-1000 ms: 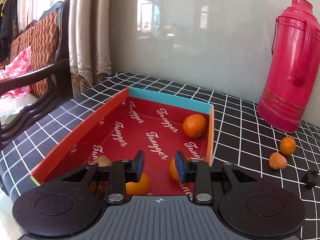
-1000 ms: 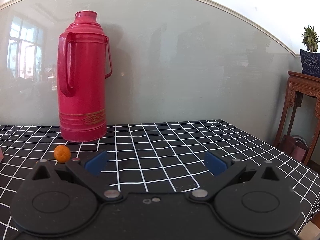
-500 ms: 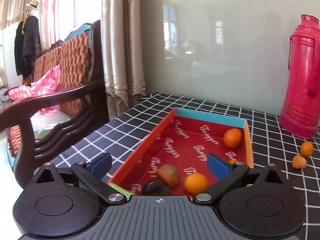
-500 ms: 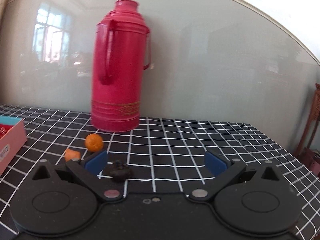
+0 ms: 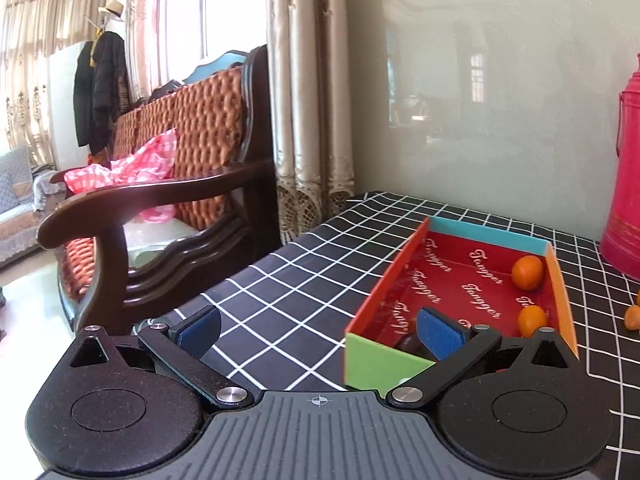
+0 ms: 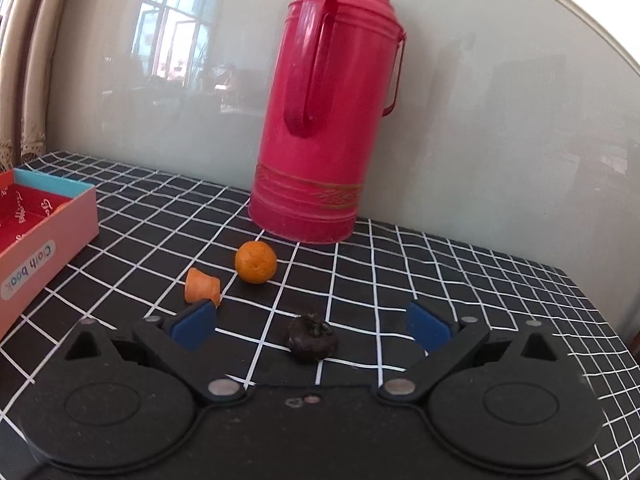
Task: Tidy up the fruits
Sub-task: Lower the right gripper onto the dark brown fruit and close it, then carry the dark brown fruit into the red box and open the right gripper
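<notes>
Three fruits on the desk at frame centre of the right view: orange, orange piece just left of it, dark fruit nearer, between the wide-open fingers of the right gripper. Box at right of the left view, holding two oranges and a dark fruit. Left gripper open, empty, at the box's near left corner. Red thermos behind the fruits.
</notes>
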